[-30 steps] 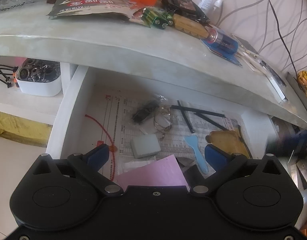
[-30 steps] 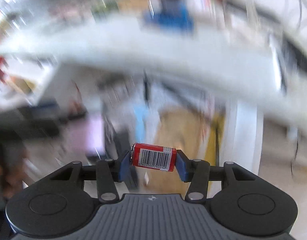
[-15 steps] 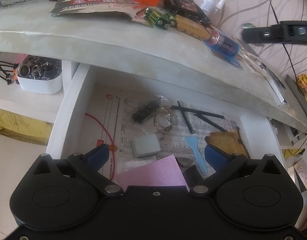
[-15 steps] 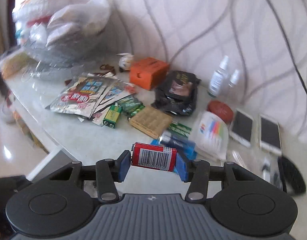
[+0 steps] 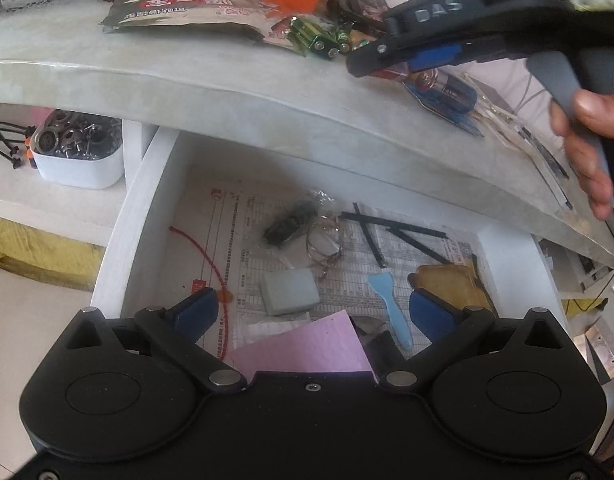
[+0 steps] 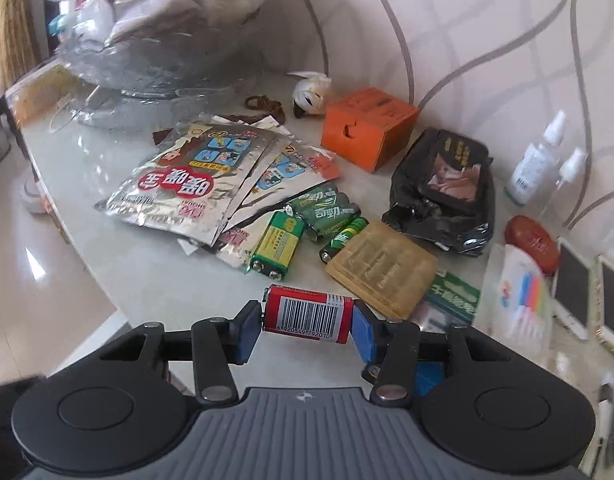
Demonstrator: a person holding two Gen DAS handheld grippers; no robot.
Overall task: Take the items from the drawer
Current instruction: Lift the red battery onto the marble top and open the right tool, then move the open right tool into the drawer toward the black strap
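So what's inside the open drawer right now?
In the drawer: a grey block, blue scraper, black sticks, pink paper. The left gripper hides the front.

Pale wallpaper with grey wavy lines behind a light marble-look countertop, glossy in daylight from the left. White cabinet frame below the top, with an open white shelf on the left side. Shiny cream floor tiles beyond the counter edge, catching bright reflections. Dark cable hanging down the wall.
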